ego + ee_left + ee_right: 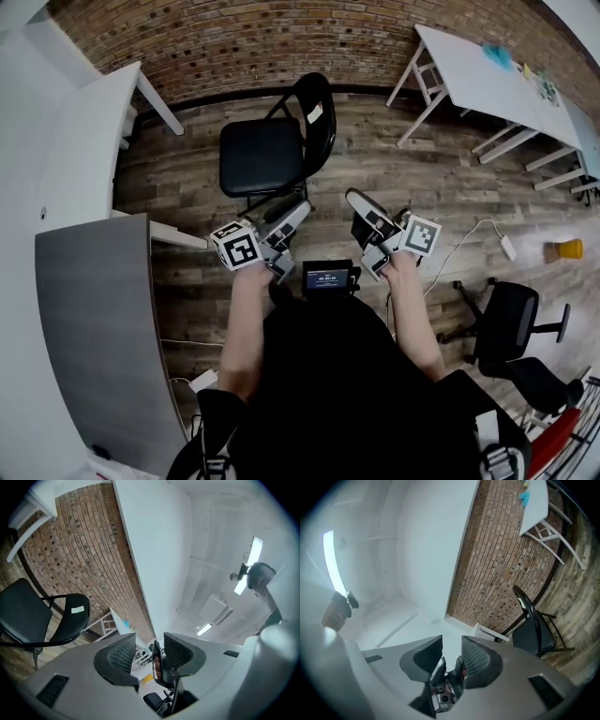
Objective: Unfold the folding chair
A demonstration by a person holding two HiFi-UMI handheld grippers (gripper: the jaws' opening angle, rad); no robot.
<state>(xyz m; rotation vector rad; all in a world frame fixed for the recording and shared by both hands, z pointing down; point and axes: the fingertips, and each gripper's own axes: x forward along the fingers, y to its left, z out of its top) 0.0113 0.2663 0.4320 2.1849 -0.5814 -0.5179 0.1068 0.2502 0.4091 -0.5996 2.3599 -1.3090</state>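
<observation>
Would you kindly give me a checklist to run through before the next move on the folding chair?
1. Seat of the folding chair folded down: ok.
2. Chair upright on the wooden floor: ok.
3. Jaws of the left gripper apart, nothing gripped: ok.
4. Jaws of the right gripper apart, nothing gripped: ok.
5. Both grippers away from the chair: ok.
6. All chair feet flat on the floor: cannot tell, partly hidden in the head view.
</observation>
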